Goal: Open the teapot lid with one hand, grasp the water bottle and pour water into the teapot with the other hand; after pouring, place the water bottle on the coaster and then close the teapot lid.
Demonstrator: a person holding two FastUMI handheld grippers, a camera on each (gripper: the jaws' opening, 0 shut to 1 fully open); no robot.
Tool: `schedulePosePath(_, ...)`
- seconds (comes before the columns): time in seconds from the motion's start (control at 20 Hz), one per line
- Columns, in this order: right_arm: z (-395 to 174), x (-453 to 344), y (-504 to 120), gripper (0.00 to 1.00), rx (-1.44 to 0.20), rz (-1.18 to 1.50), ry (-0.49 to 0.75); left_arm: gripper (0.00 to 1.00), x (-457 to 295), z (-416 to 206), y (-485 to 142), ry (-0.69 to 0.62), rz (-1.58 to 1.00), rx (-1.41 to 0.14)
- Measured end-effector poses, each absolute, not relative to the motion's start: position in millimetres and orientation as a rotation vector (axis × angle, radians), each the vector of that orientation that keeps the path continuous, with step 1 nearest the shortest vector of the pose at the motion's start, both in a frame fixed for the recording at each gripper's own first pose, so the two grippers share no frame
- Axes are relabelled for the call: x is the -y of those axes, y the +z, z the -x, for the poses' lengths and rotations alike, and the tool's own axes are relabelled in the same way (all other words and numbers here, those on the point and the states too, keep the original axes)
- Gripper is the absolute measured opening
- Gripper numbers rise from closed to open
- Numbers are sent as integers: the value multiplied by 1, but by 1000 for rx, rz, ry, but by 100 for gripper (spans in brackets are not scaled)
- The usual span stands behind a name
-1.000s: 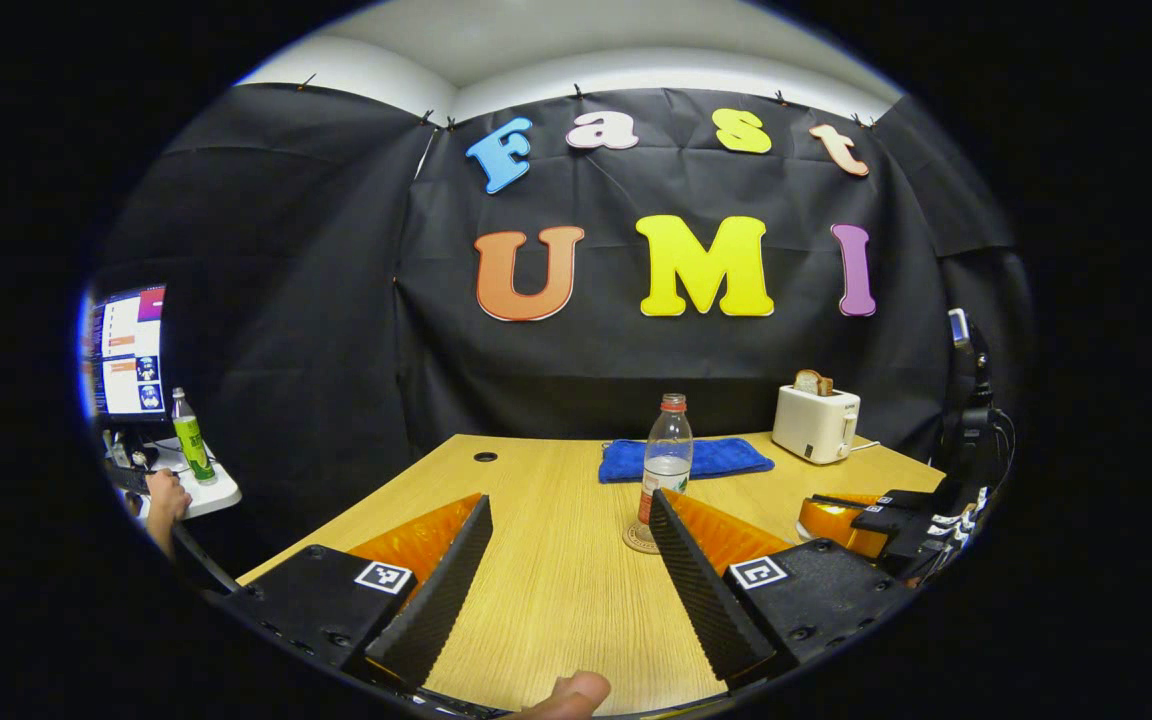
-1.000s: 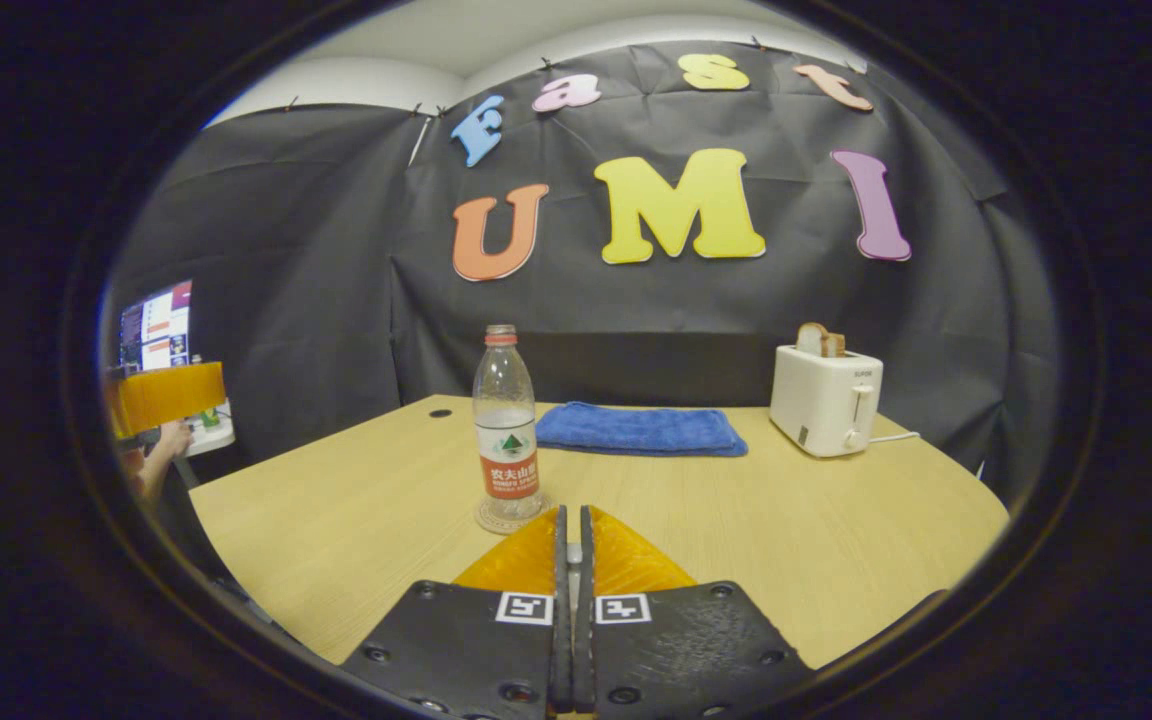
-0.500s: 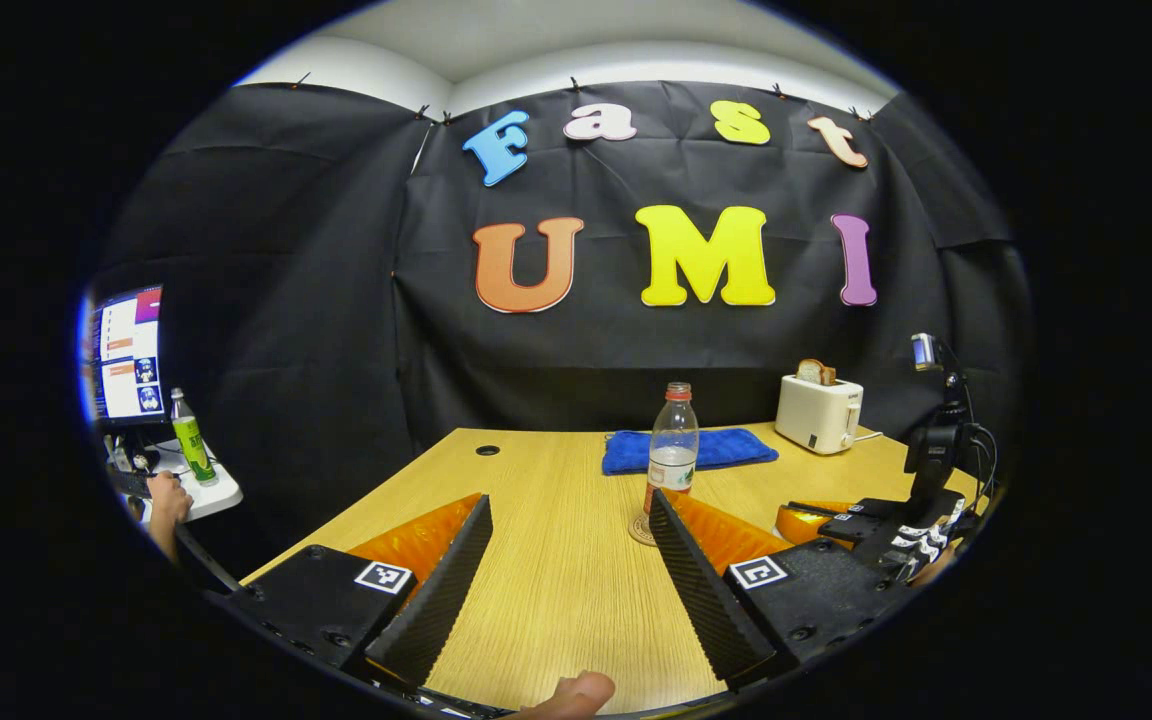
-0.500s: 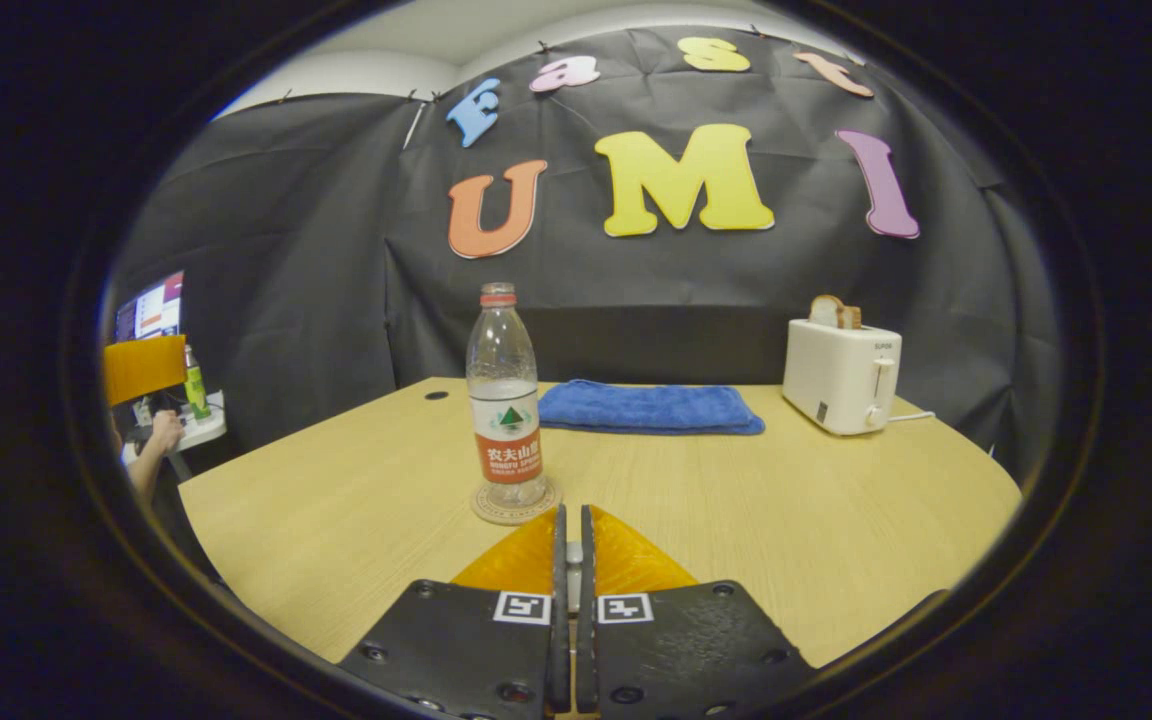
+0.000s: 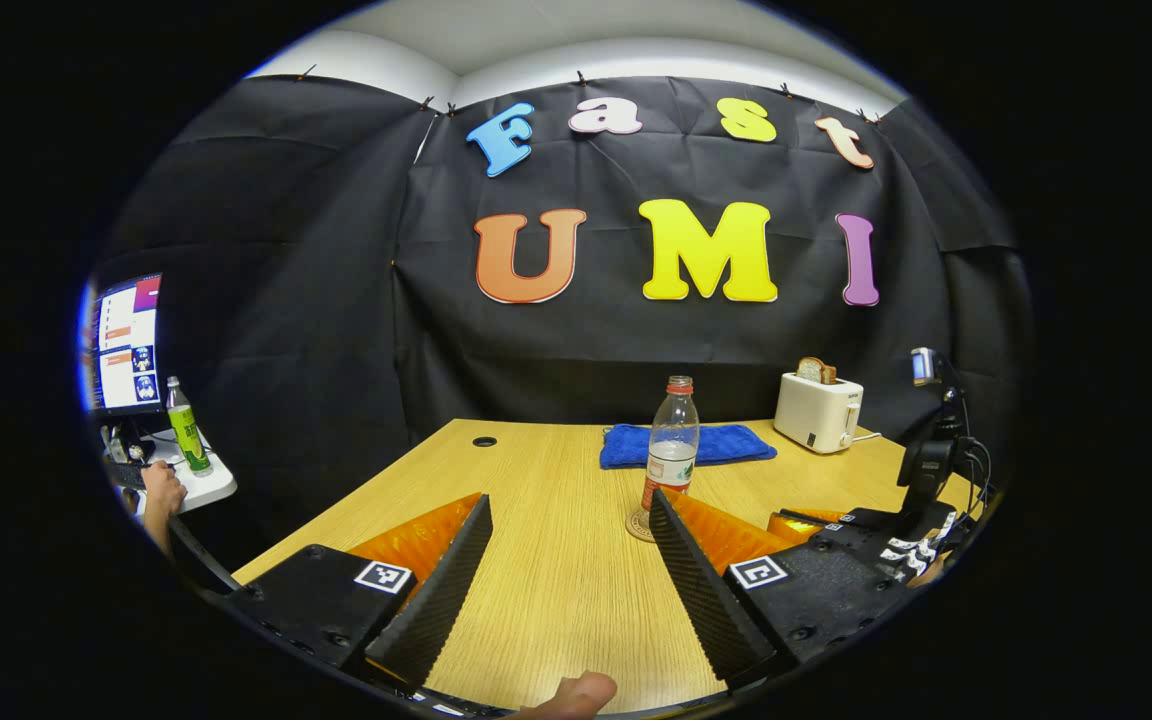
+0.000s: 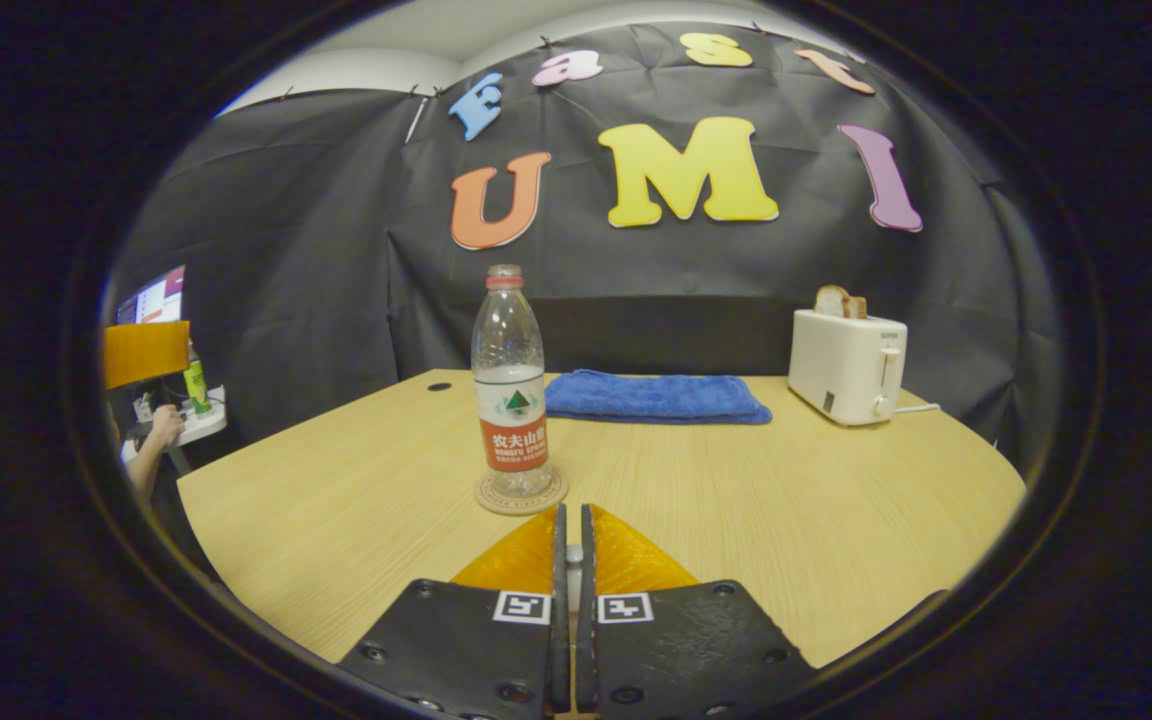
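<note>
The water bottle (image 6: 511, 385) stands upright on its coaster (image 6: 521, 493) on the counter (image 6: 786, 520). The right claw (image 6: 568, 525) is pressed together just short of the coaster. The left gripper view adds the left claw (image 5: 568, 540) spread apart, empty, with a fingertip (image 5: 576, 692) at its base.

Water bottle (image 6: 509, 385): clear plastic, red cap on, white/red label round lower body, approx. half full, upright, centred on coaster (image 6: 521, 493). Coaster: small round disc, pale w/ patterned rim, flat on wood counter (image 6: 786, 520), mid-counter. In left gripper view same bottle (image 5: 670, 444) stands on coaster (image 5: 638, 526), upright.
</note>
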State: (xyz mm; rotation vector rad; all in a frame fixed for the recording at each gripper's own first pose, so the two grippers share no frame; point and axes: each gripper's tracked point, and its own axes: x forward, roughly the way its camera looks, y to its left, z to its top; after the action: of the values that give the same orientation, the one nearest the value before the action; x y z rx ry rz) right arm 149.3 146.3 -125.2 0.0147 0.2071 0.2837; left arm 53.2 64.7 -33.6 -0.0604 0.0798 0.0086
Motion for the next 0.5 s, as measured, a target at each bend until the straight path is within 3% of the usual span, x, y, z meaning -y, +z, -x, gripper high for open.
schedulePosePath(0.15,-150,-142,-123,6,-206,-10,275,99,-62,-54,-34,1,58,-81)
schedulePosePath(0.2,-148,-141,-122,12,-205,-4,273,99,-61,-54,-35,-1,58,-81)
schedulePosePath(0.25,-146,-141,-119,20,-198,1,275,99,-59,-54,-35,-5,58,-81)
schedulePosePath(0.3,-143,-139,-114,35,-185,3,272,99,-59,-54,-34,-7,56,-78)
schedulePosePath(0.35,-140,-137,-108,40,-172,9,273,99,-59,-54,-34,-7,54,-77)
schedulePosePath(0.5,-126,-130,-93,66,-143,24,282,99,-58,-54,-34,-8,52,-75)
